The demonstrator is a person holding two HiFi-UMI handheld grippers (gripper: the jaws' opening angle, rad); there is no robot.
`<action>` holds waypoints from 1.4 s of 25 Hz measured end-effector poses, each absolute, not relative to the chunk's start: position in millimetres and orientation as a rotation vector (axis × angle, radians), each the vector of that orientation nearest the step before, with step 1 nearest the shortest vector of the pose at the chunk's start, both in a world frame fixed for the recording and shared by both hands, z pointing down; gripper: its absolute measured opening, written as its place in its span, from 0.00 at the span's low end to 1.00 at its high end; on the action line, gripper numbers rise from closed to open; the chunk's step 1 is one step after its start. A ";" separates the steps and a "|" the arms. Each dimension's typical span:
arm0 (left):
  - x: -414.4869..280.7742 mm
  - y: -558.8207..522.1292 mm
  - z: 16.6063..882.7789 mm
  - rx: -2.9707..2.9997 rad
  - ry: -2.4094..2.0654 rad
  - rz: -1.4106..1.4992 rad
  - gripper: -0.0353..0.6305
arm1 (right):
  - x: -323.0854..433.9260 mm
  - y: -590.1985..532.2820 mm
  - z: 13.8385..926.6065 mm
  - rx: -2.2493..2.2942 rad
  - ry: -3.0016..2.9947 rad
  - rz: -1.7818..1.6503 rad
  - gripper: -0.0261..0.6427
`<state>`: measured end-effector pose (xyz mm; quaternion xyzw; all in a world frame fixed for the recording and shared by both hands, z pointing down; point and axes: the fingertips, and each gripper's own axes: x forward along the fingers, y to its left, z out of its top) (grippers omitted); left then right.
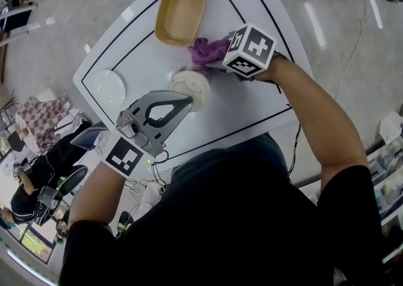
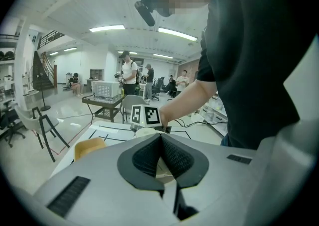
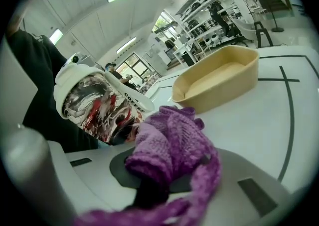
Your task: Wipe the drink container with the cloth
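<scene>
The drink container is a cup [image 1: 191, 85] with a white lid and a red, black and white marbled wall [image 3: 99, 105]; it leans over in the right gripper view. My right gripper [image 1: 217, 58] is shut on a purple cloth [image 3: 169, 145], which bunches against the cup's side [image 1: 206, 50]. My left gripper [image 1: 187, 99] is shut, its tips touching or right at the cup's near side, nothing between its pads [image 2: 172, 158]. The cup's lid [image 2: 148, 132] shows just past the left gripper's tips [image 2: 160, 139].
A yellow tray [image 1: 181, 14] lies at the table's far side, just beyond the cloth. A small white plate [image 1: 108, 86] sits at the left of the white table [image 1: 252, 108], which is marked with black lines. People and furniture stand around the room.
</scene>
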<state>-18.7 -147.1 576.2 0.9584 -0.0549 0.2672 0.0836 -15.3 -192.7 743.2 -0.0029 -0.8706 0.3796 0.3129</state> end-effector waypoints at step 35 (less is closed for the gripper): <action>-56.7 -107.0 411.0 2.956 -0.671 0.422 0.12 | 112.5 -175.5 453.1 1.049 -2.516 0.810 0.16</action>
